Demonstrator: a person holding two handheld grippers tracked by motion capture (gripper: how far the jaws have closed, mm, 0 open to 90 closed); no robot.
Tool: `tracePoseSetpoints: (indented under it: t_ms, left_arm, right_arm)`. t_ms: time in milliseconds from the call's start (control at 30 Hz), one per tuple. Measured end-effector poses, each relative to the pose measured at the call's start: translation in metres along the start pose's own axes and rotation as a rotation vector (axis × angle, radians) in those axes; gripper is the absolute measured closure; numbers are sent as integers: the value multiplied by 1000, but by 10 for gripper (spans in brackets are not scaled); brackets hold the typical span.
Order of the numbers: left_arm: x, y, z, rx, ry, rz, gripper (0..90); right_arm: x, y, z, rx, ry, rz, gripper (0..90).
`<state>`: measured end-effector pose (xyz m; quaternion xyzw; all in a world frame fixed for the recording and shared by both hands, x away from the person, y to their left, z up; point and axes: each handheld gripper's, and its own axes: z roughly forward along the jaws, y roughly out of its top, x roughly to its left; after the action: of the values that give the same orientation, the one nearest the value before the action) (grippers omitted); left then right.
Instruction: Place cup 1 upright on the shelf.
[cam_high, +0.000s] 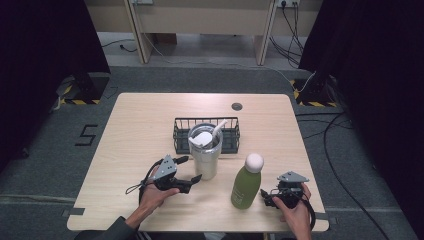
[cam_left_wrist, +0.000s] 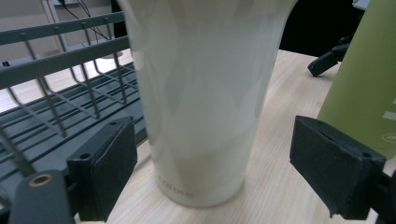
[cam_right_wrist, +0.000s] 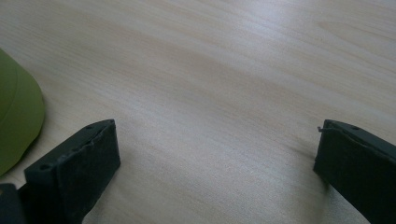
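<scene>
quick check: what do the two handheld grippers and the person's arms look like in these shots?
Both are black two-jaw units with a grey three-cornered plate on top. The left gripper and right gripper each trail a black cable. Jaws are flat rectangular black pads with small screw holes. A dark sleeve covers the left forearm.

A wire basket (cam_high: 230, 136) sits mid-table (cam_high: 140, 125), beyond a tumbler (cam_high: 206, 155).

The person's left hand (cam_high: 152, 192) reaches in from the near edge of the desk (cam_high: 135, 125) and holds the left gripper (cam_high: 191, 170) low over the wood, aimed to the right with its jaws spread wide. The right hand (cam_high: 295, 212) sits by the near right corner, holding the right gripper (cam_high: 264, 196) aimed left and tipped down at the desk. Its jaws also stand wide apart, with nothing between them.
</scene>
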<state>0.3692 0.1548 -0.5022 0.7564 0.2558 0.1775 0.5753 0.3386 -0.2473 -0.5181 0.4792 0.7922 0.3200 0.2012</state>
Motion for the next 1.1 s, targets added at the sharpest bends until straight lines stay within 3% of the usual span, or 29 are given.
tracePoseSetpoints:
  t_ms: [367,433,1100]
  left_arm:
    - [0,3,17,-21,5,21,146]
    - [3,3,18,-31,6,3,147]
    - [5,4,38,-54,4,-2,100]
  right_arm:
    - [0,0,0,0,1,0,3]
    - [0,0,0,2,1,5,3]
    - [0,0,0,2,3,4,3]
